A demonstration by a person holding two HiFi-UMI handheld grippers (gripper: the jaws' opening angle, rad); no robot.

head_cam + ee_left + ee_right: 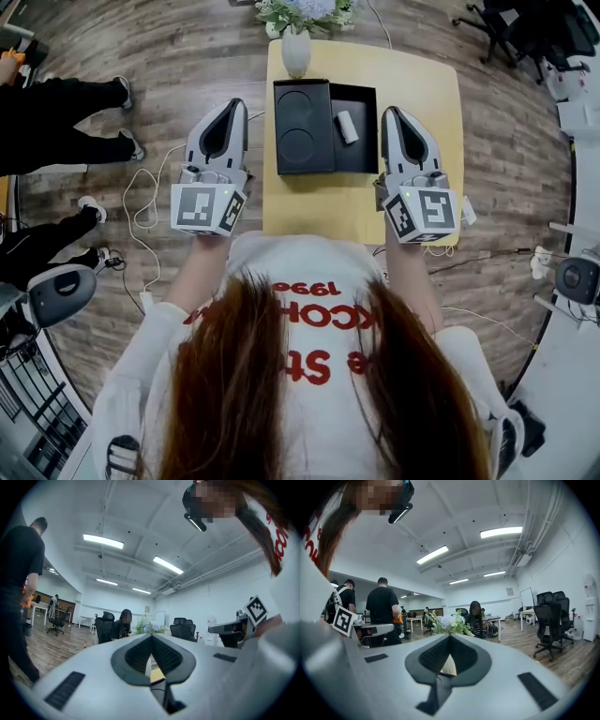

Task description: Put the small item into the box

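Wood floor surrounds a yellow table [412, 84]. On it lies an open black box [364, 155], and the small white item [347, 126] is inside its right half. The left half [302, 127] shows round recesses; whether it is a lid is unclear. The flowers [305, 11] in the vase [295, 52] are cut off at the frame's top. The left gripper [234, 103] and right gripper [389, 111] flank the box, jaws closed and empty.
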